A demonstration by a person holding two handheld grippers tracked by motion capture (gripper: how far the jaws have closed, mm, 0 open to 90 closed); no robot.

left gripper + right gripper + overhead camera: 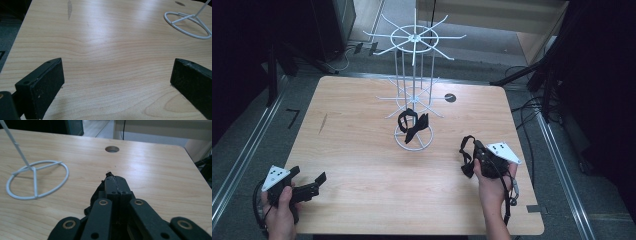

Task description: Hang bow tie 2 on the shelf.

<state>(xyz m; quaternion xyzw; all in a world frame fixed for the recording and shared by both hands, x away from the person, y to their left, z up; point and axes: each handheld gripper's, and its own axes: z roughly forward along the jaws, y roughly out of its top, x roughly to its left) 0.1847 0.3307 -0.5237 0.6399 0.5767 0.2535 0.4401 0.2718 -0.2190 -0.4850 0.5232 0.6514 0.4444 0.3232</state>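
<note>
Right gripper point(117, 180): fingers pressed together, pinching a black fabric strap item point(467, 156) that dangles at its left side, above the right part of the counter. Left gripper point(117, 80): fingers spread wide, nothing between, low over the near left corner. Another black strap piece point(412, 125) hangs on the white wire rack point(413, 75), mid-counter. Pale wood-grain laminate counter point(362, 165), rounded corners, 1 round cable hole point(450, 98). Grey floor, dark surroundings.

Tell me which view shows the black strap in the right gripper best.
The high view: the black strap hangs in loops from the shut right gripper, apart from the white rack. The right gripper view gives just a dark bit beside the closed jaws. The left gripper view looks across the table between open jaws.
</note>
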